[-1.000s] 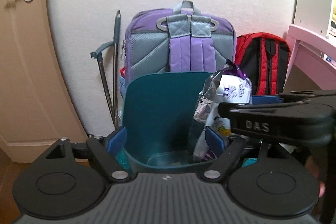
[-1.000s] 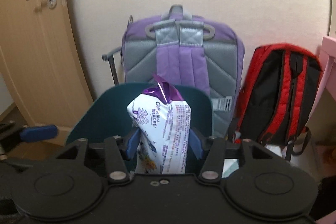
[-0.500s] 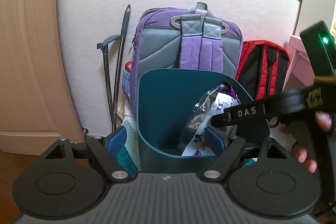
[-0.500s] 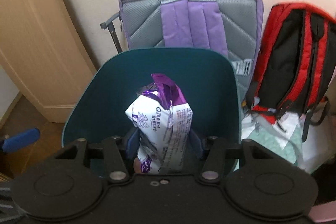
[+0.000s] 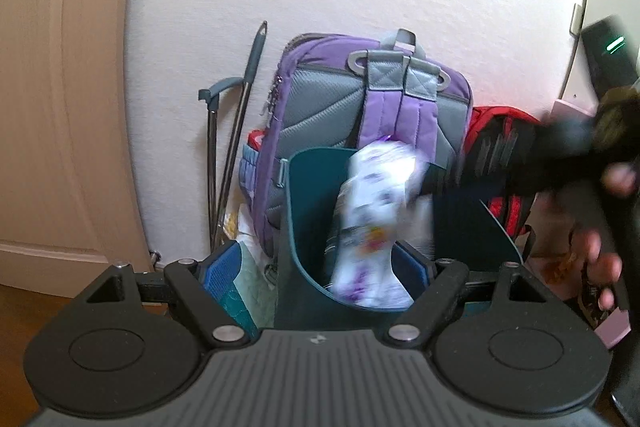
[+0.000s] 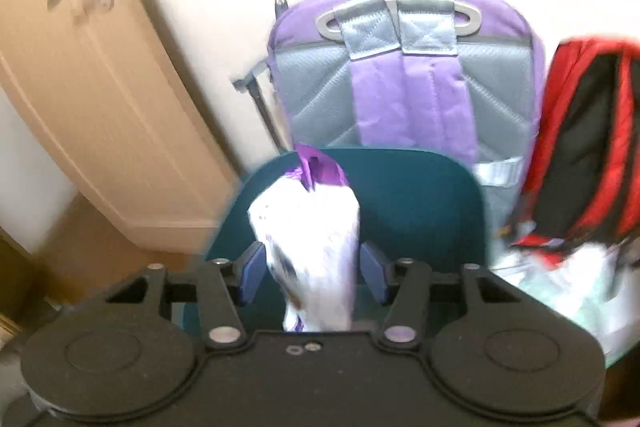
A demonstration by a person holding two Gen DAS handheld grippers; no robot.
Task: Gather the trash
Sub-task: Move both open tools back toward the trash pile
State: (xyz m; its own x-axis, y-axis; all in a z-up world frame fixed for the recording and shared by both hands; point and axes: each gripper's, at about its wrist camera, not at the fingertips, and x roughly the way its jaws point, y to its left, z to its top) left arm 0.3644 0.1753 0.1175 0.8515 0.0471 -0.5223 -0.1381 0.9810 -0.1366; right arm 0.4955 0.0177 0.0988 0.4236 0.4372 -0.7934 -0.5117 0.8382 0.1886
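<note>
While the right gripper (image 6: pixel 312 269) hangs over the teal bin (image 5: pixel 304 227), its jaws stand apart and the white-and-purple snack wrapper (image 6: pixel 312 247) sits loose between them, lower end already inside the bin; left gripper (image 5: pixel 320 277) open, bracketing the bin's near wall without pressing it. Advice: keep the bin steady; let the wrapper fall clear; lift straight up, avoiding the rim; purple backpack (image 5: pixel 372 107) just behind.

Both wrist views close, angled down; share teal bin (image 5: pixel 308 227), purple backpack (image 6: pixel 404 75).
</note>
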